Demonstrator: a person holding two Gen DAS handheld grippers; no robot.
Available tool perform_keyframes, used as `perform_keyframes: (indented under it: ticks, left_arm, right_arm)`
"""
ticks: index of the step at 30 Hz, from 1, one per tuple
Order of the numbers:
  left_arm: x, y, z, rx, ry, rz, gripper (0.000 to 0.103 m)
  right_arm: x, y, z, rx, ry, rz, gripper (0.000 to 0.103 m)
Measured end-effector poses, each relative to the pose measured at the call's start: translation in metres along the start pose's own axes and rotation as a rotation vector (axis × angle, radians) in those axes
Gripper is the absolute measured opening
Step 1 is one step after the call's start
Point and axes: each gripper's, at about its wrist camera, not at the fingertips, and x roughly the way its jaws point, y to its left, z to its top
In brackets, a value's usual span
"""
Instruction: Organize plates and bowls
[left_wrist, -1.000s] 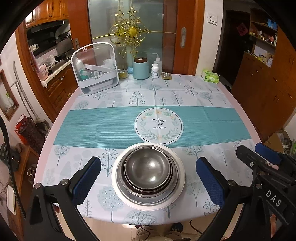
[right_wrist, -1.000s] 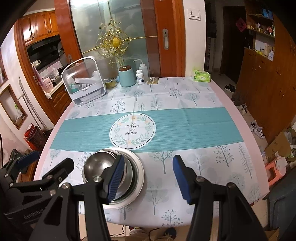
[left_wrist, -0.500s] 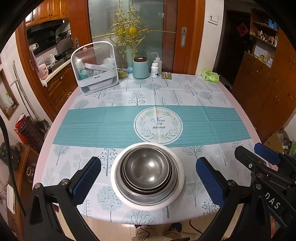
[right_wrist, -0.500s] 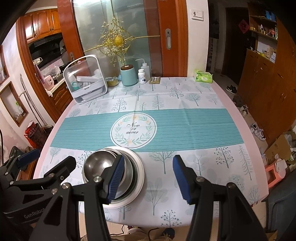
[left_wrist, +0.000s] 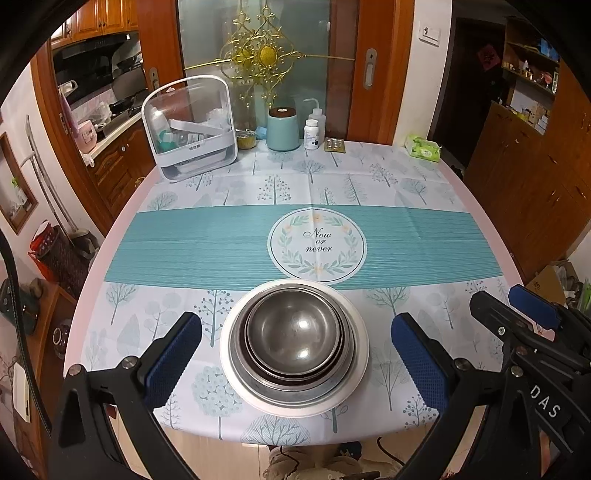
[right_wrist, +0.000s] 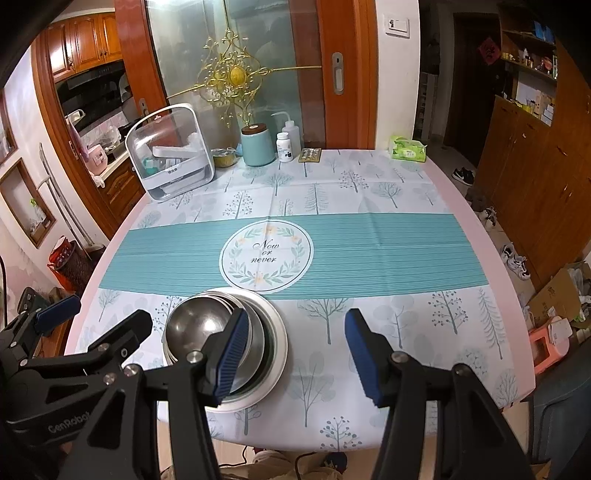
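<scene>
Both claws are hovering wide apart and holding nothing: the left claw (left_wrist: 295, 354) is straddling the stack of steel bowls (left_wrist: 293, 334) without touching, the right claw (right_wrist: 291, 350) just right of it. The bowls are sitting nested on a white plate (left_wrist: 360, 360) at the near edge of the bench (left_wrist: 469, 192), so the stacking is looking finished, with at most putting away left.

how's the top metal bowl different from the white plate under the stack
The top metal bowl is deep, grey and shiny; the white plate is flat and matte. The bowl is the narrowest piece and sits highest; the plate is the widest and lies on the tablecloth. Both are round and empty-looking.
</scene>
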Motion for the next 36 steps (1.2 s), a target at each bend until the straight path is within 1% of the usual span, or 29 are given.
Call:
perform_keyframes:
  ticks: [16, 36]
  left_arm:
    - [0.003, -0.001, 0.0, 0.001, 0.008, 0.005, 0.102]
    - [0.018, 0.013, 0.003, 0.009, 0.038, 0.007, 0.102]
  right_arm:
    - [0.003, -0.001, 0.0, 0.002, 0.002, 0.0, 0.055]
    - [0.012, 0.003, 0.001, 0.001, 0.014, 0.006, 0.055]
